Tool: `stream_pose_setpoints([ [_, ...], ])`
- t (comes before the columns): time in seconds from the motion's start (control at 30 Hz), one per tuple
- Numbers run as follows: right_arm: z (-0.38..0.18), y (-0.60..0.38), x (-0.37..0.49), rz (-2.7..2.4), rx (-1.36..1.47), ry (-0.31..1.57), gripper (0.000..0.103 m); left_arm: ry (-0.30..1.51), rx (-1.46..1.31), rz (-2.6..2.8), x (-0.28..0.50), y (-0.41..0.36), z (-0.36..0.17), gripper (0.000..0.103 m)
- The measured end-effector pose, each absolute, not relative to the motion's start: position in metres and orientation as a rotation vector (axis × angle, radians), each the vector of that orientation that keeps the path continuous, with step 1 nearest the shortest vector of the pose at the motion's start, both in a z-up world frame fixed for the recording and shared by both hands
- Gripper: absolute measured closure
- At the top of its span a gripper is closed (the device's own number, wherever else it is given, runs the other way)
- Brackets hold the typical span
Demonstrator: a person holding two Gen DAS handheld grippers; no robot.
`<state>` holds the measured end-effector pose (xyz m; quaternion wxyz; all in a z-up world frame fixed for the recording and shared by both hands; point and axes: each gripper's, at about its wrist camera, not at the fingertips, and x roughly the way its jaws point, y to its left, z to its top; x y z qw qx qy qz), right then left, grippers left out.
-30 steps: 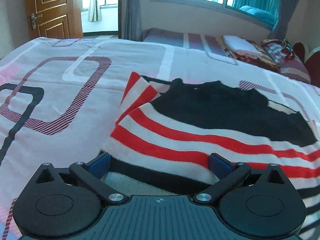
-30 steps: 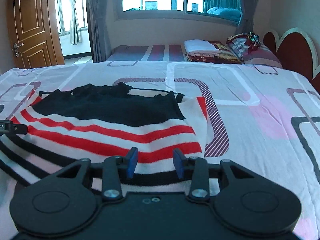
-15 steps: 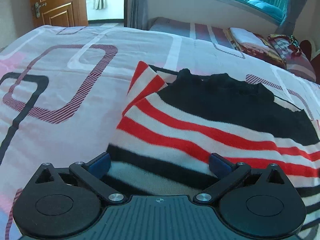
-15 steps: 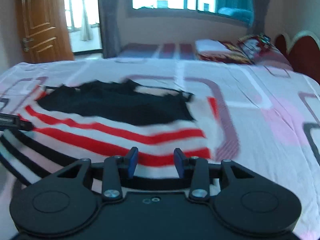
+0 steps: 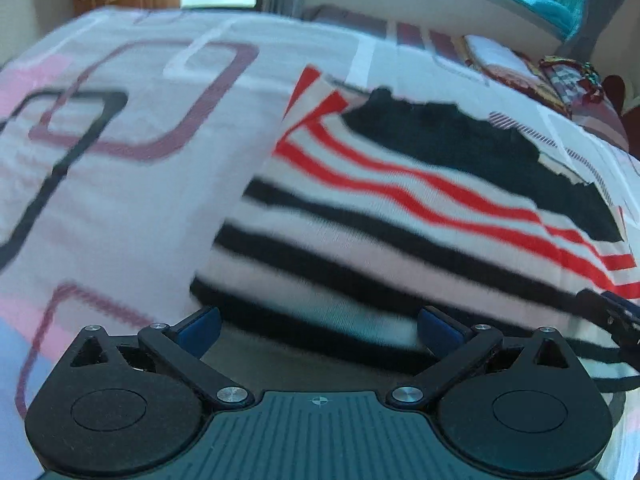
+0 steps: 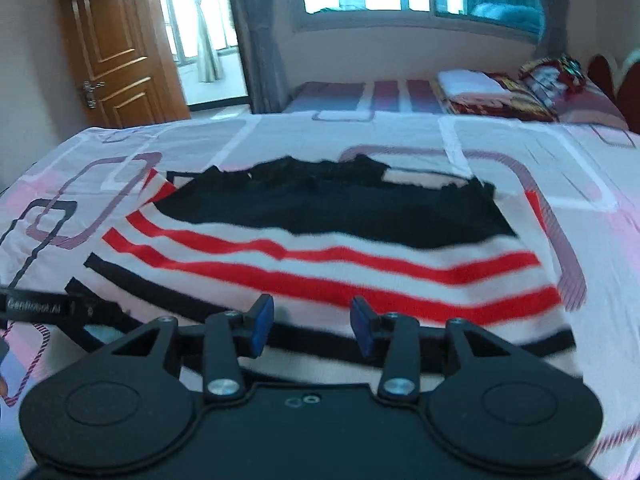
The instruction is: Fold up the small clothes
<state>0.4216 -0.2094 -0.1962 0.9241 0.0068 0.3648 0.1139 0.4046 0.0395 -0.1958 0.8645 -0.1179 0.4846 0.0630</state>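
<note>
A small striped sweater (image 5: 400, 208) with red, black and white bands and a black top part lies flat on the bed; it also shows in the right wrist view (image 6: 332, 256). My left gripper (image 5: 318, 326) is open wide, empty, just in front of the sweater's near hem at its left side. My right gripper (image 6: 312, 324) is open, empty, over the near hem toward the sweater's right side. The right gripper's tip shows at the right edge of the left wrist view (image 5: 616, 312), and the left gripper at the left edge of the right wrist view (image 6: 36, 306).
The bed cover (image 6: 560, 168) is white and pink with square outlines. A second bed with folded bedding (image 6: 492, 92) stands beyond, under the window. A wooden door (image 6: 116, 48) is at the far left. A red headboard (image 6: 616, 80) is at the right.
Both grippers have pulled back toward the near edge, so more of the sweater's black-striped lower part shows. Both stay open and empty. The views are blurred by motion.
</note>
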Motion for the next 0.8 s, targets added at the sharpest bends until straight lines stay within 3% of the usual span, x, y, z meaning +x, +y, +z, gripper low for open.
stream_pose_setpoints([
  [0.33,-0.202,-0.194,0.396,0.18,-0.022,0.763,0.057,0.998,-0.434,0.083,0.372,0.054,-0.205,0.0],
  [0.8,-0.205,-0.197,0.391,0.17,0.003,0.745,0.057,0.882,-0.726,-0.003,0.397,0.063,-0.217,0.0],
])
